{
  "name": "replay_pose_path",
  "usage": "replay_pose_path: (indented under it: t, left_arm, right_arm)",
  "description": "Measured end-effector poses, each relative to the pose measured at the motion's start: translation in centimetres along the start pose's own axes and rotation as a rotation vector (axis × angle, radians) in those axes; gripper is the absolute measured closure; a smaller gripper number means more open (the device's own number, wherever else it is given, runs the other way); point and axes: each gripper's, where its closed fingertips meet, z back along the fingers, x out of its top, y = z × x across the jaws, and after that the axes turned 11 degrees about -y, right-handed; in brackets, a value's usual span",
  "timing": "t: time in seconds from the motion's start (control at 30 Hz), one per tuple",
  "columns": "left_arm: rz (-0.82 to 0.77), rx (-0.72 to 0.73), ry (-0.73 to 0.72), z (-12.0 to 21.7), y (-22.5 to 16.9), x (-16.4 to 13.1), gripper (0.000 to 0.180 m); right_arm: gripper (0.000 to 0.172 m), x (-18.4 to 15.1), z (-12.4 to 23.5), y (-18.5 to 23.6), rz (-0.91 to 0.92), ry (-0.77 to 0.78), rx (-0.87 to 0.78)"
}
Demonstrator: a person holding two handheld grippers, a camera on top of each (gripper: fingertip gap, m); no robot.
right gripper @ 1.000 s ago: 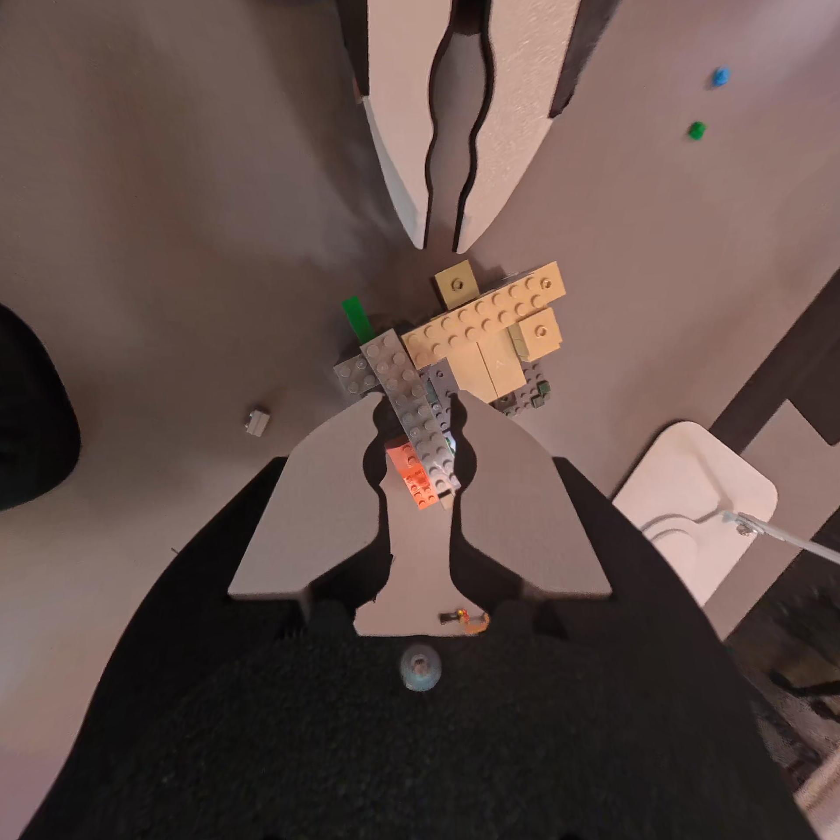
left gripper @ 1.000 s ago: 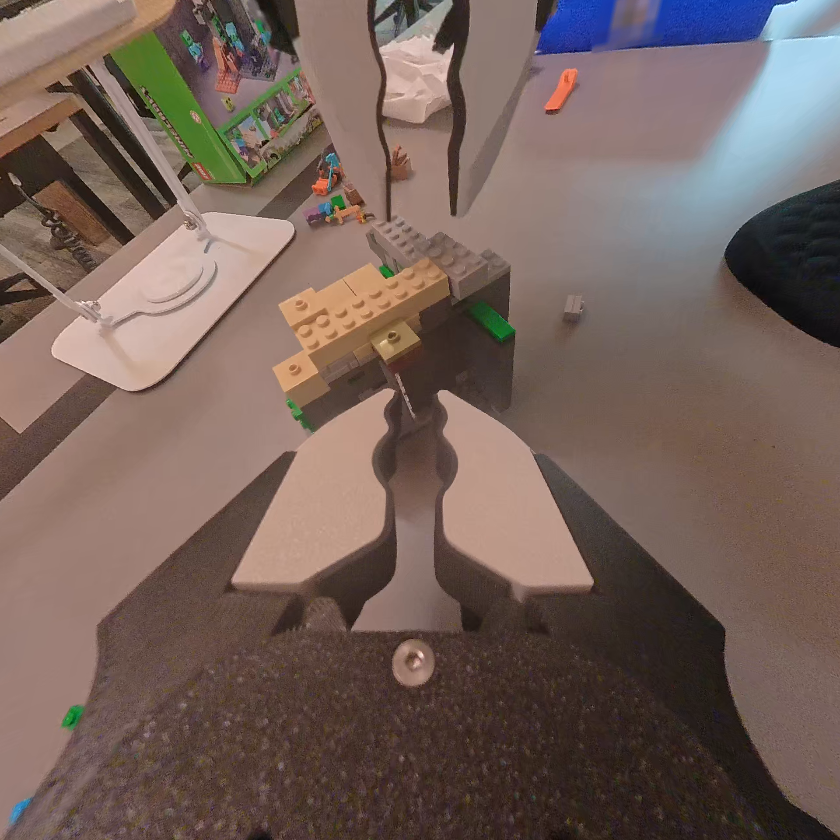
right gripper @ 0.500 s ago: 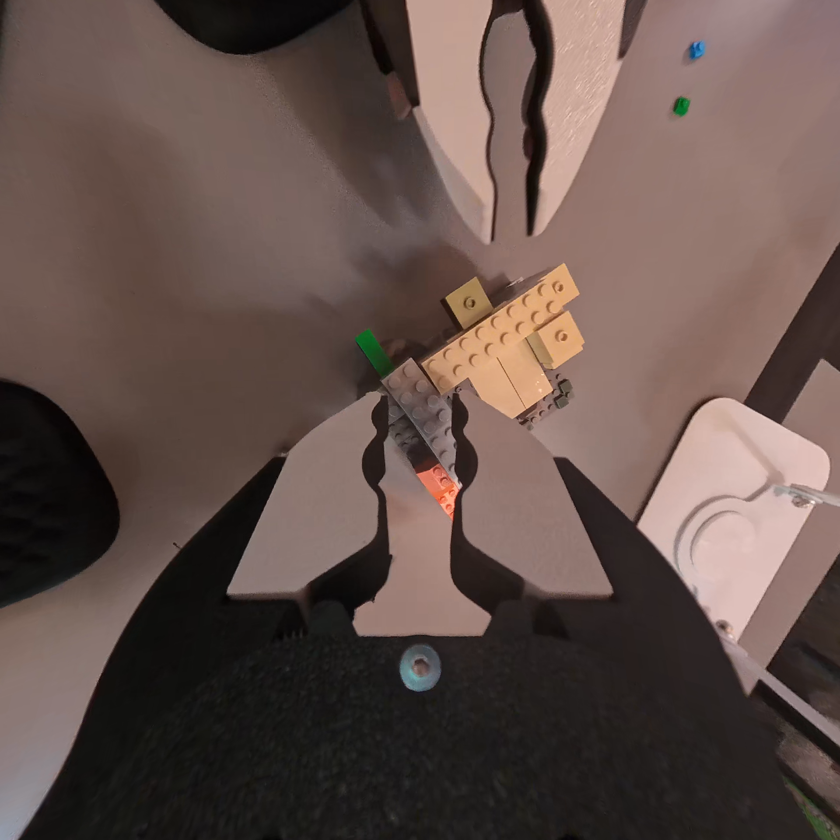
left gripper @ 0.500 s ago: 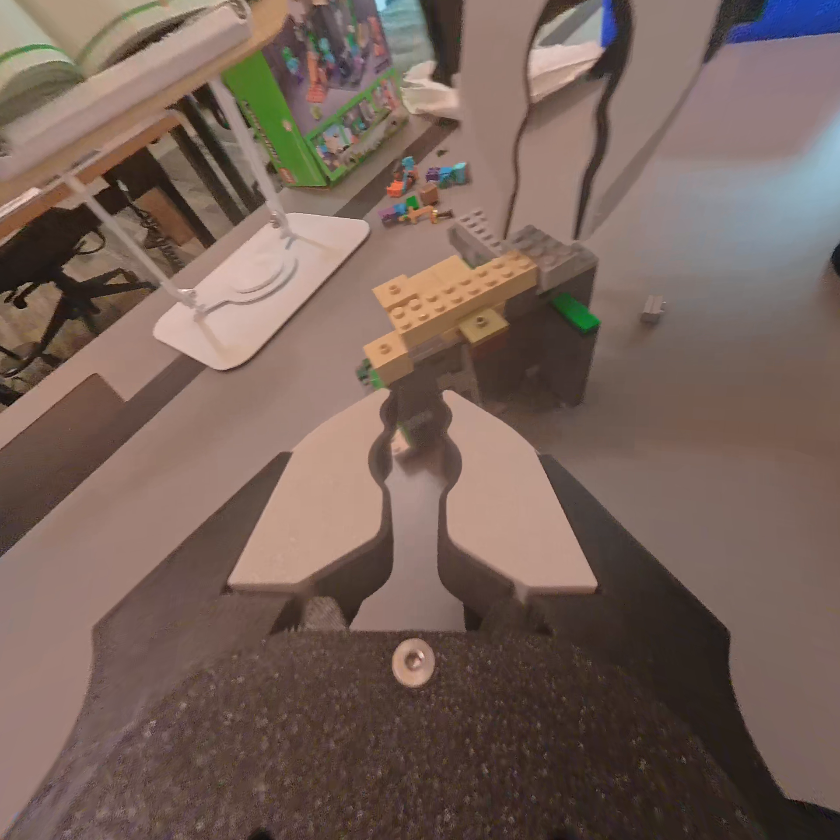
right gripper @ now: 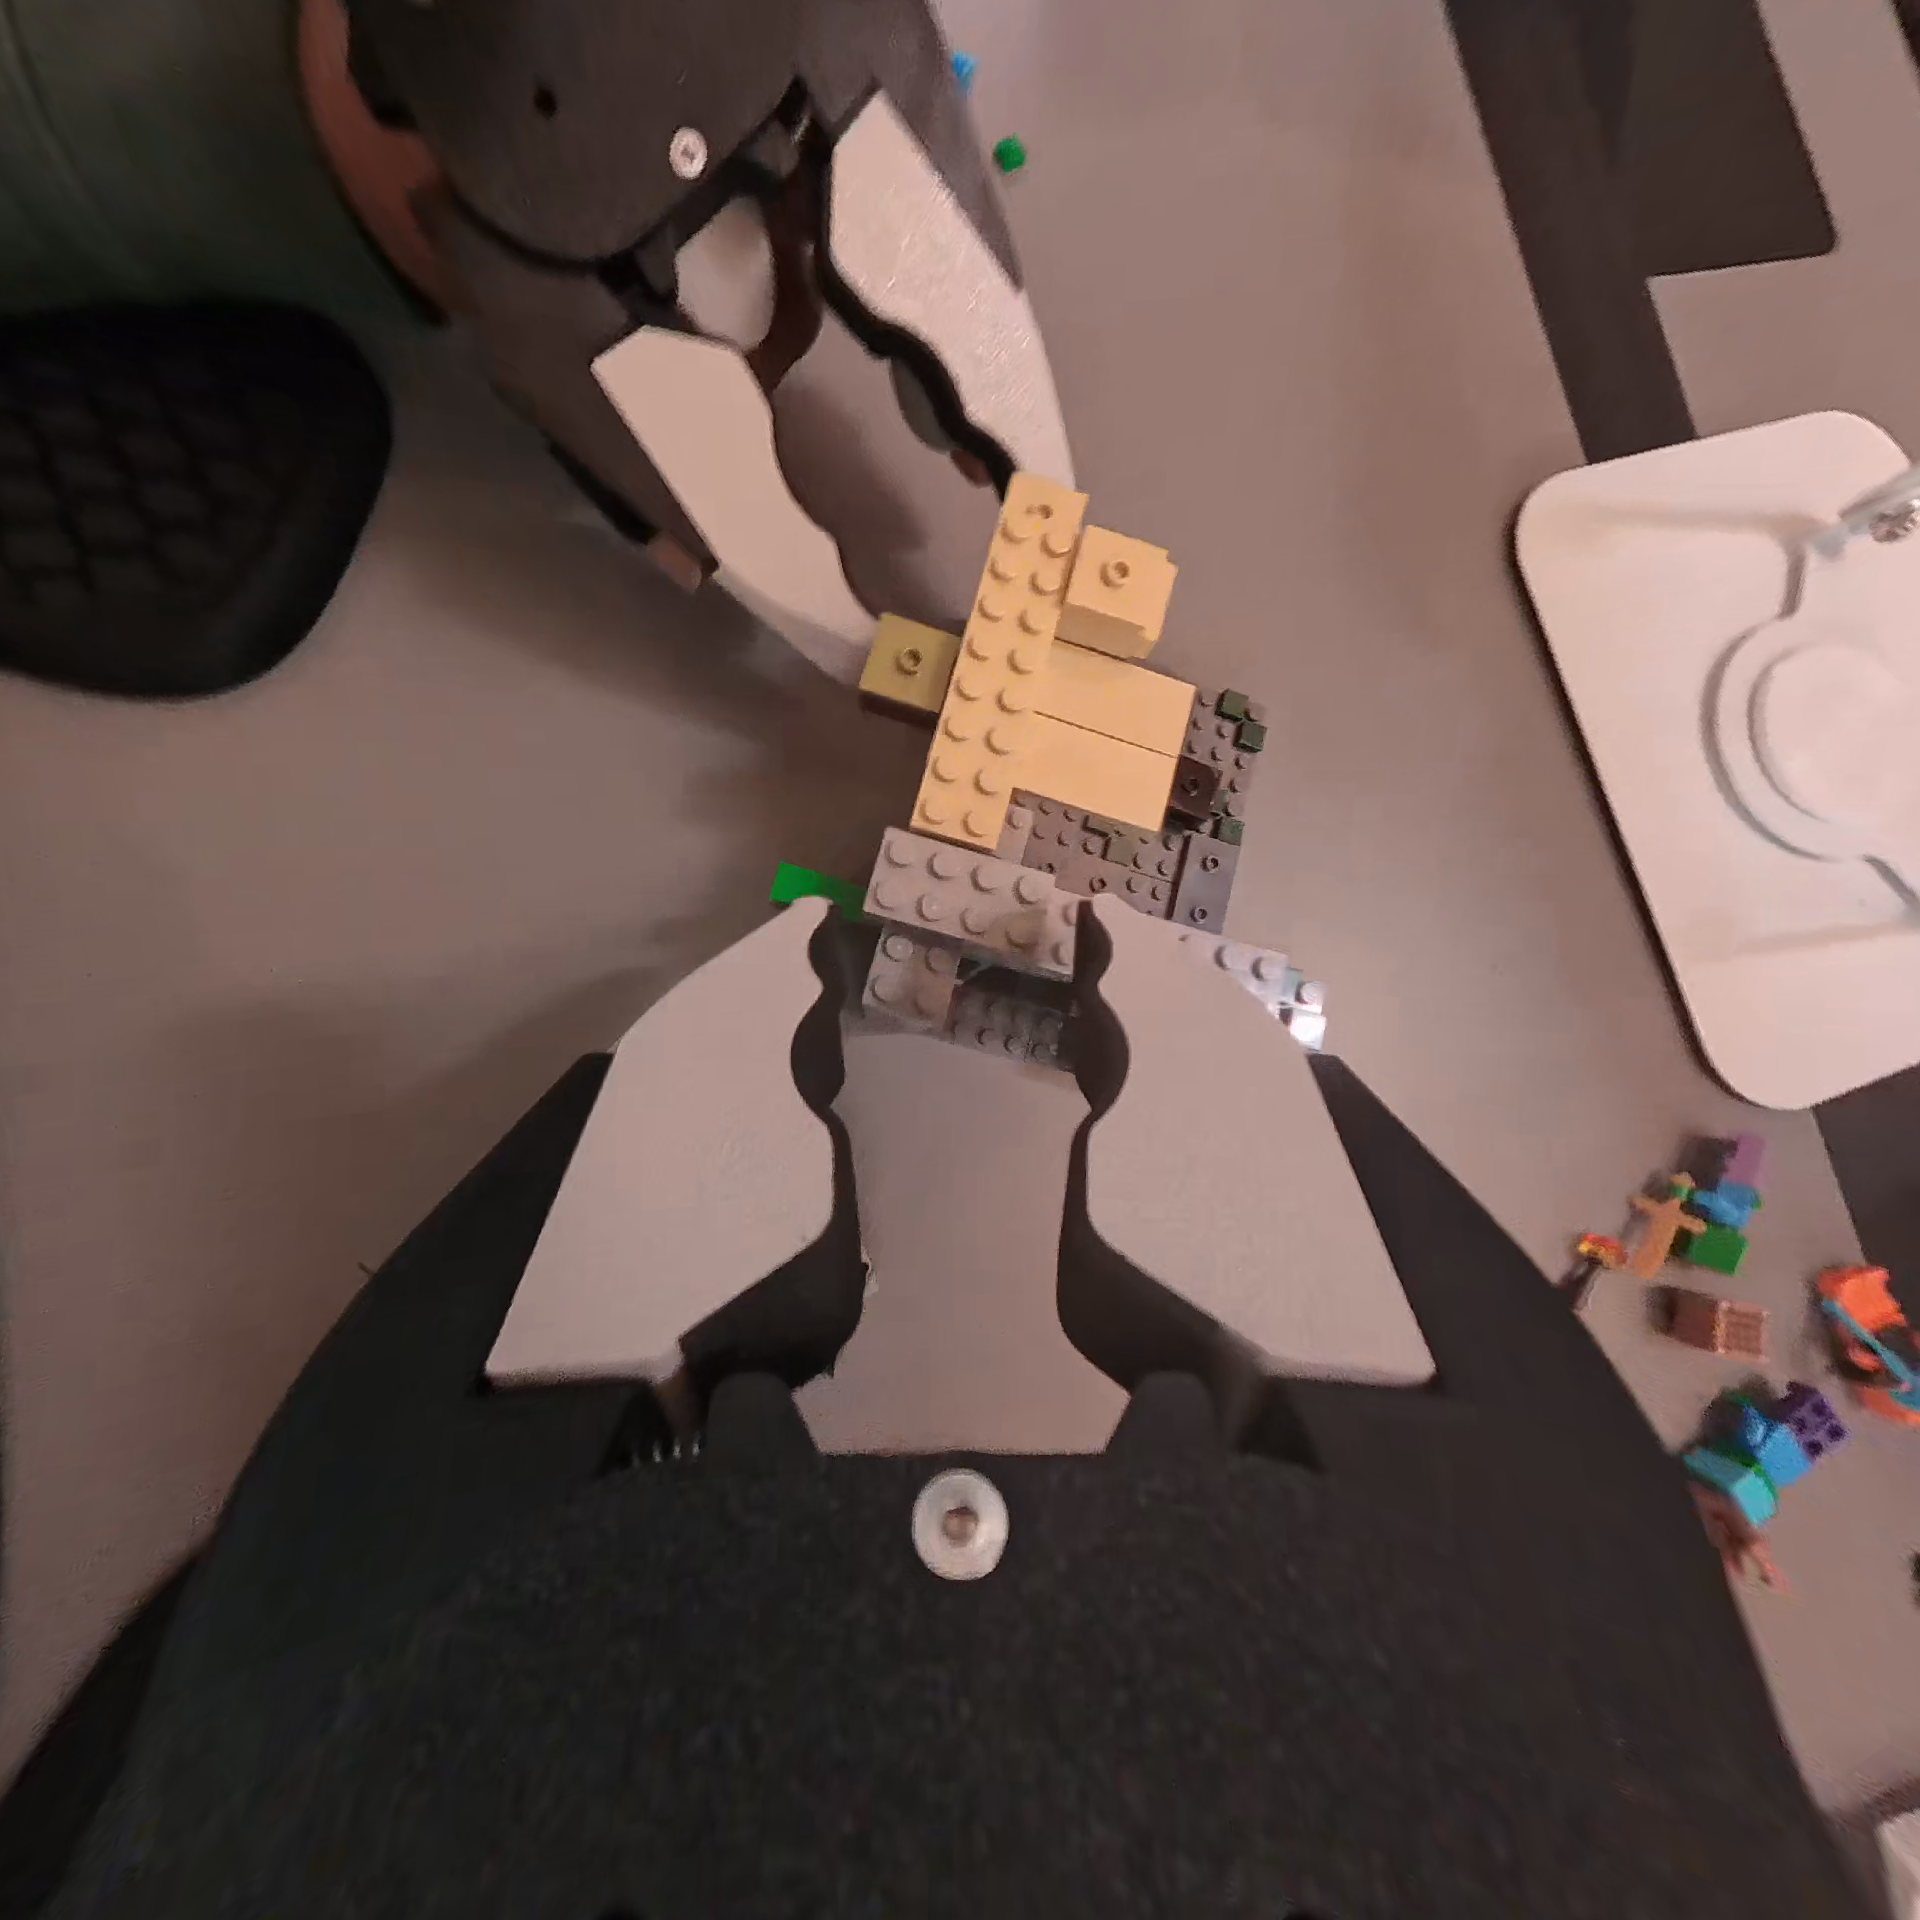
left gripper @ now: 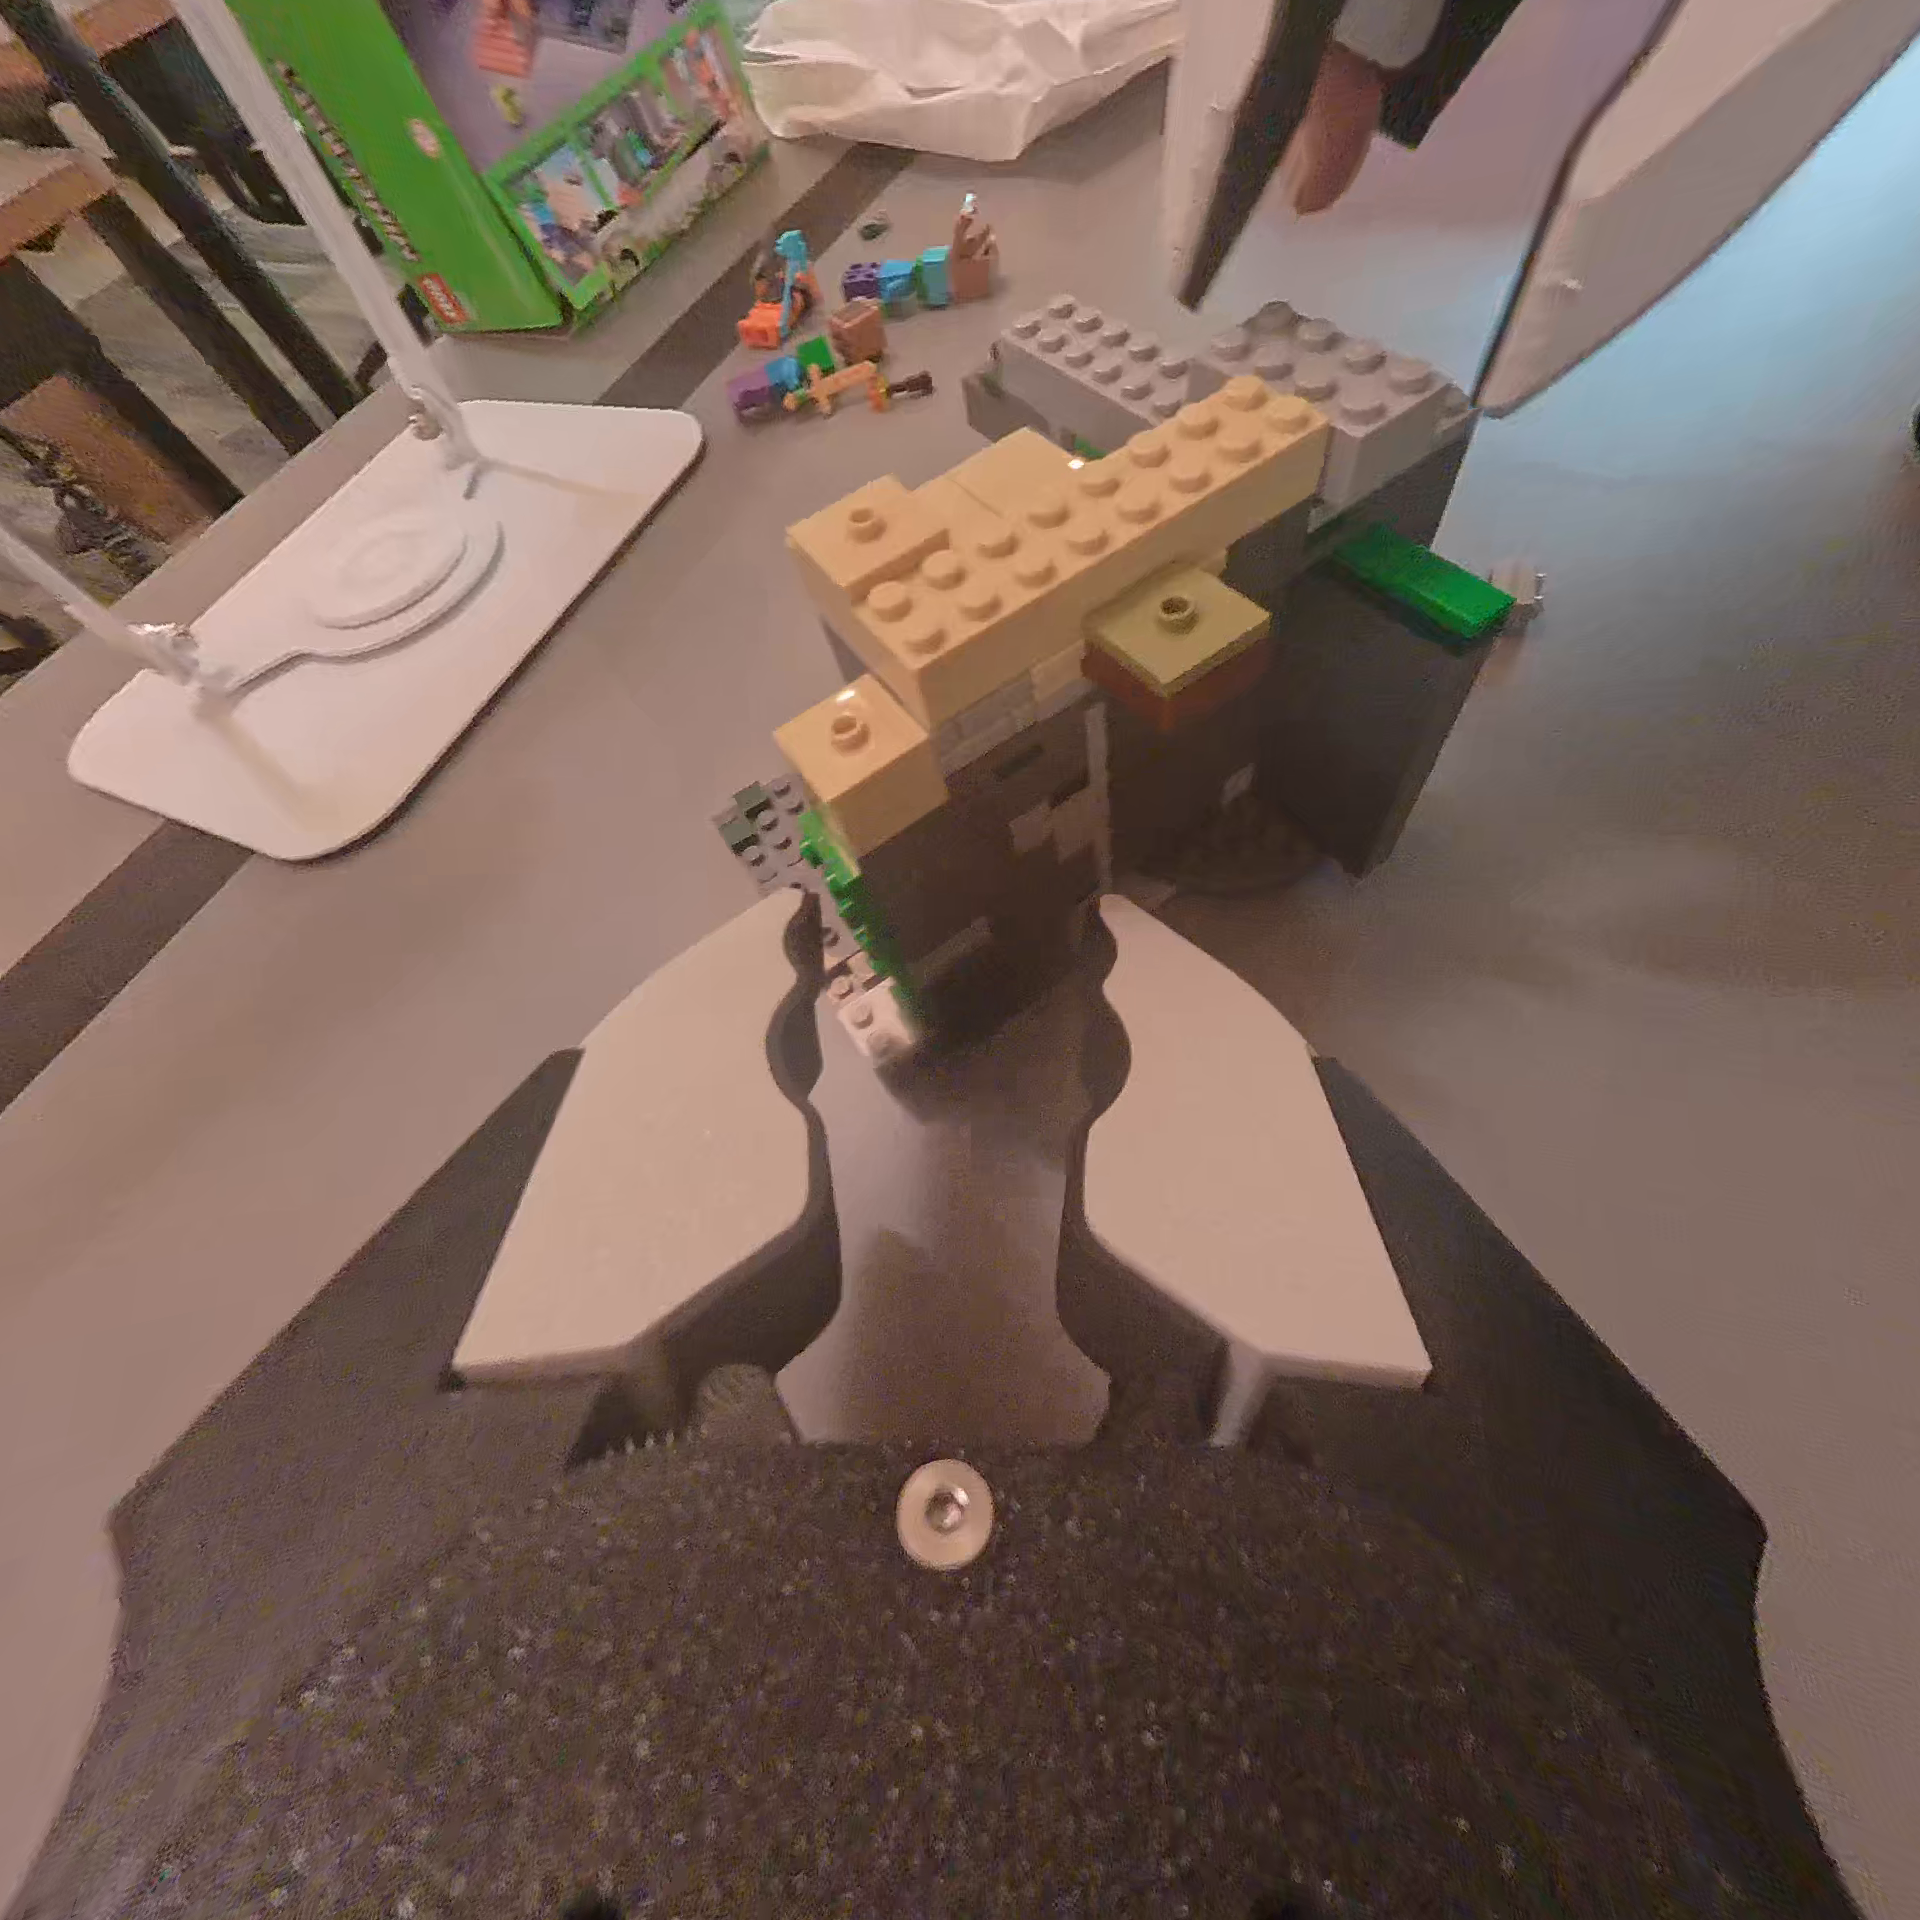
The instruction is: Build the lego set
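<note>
while the build point(left gripper: 1049, 623) is sitting on the table point(left gripper: 1558, 1143) at centre, the left gripper point(left gripper: 951, 920) is straddling its lower corner at 6 o'clock, and i cannot tell whether it is gripping. the right gripper point(right gripper: 951, 914) is flanking the grey bricks point(right gripper: 966, 894) unclenched, with a gap showing at 9 o'clock.

Printed writing and a small logo show on the green toy box point(left gripper: 499, 177), far ahead-left of the left jaws; too blurred to read. No other writing.
</note>
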Motion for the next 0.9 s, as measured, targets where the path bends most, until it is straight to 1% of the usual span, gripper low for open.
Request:
replay_pose_path:
  t: [0.03, 0.23, 0.37, 0.43, 0.63, 0.9]
  left_arm:
    - [-0.008, -0.002, 0.004, -0.1, -0.1, 0.0, 0.135]
    - [-0.035, 0.012, 0.013, 0.1, -0.5, 0.1, 0.141]
    - [-0.04, 0.005, 0.012, 0.3, -1.0, 0.2, 0.143]
    - [-0.04, 0.0, 0.006, 0.4, -1.2, 0.3, 0.145]
    - [-0.045, -0.003, 0.005, 0.6, -1.6, 0.5, 0.147]
    - [-0.028, -0.018, -0.008, 0.7, -1.9, 0.7, 0.151]
  right_arm:
    - [0.13, 0.1, 0.1, -0.2, -0.01, -0.01, -0.018]
    - [0.131, -0.3, -0.1, 0.0, -0.041, 0.005, -0.007]
    - [0.136, -0.4, 0.0, -0.1, -0.042, 0.013, 0.0]
    - [0.139, -0.4, 0.0, -0.2, -0.031, 0.02, 0.002]
    - [0.139, -0.6, 0.1, -0.4, 0.017, 0.038, 0.03]
    - [0.139, -0.7, 0.2, -0.7, 0.111, 0.054, 0.126]
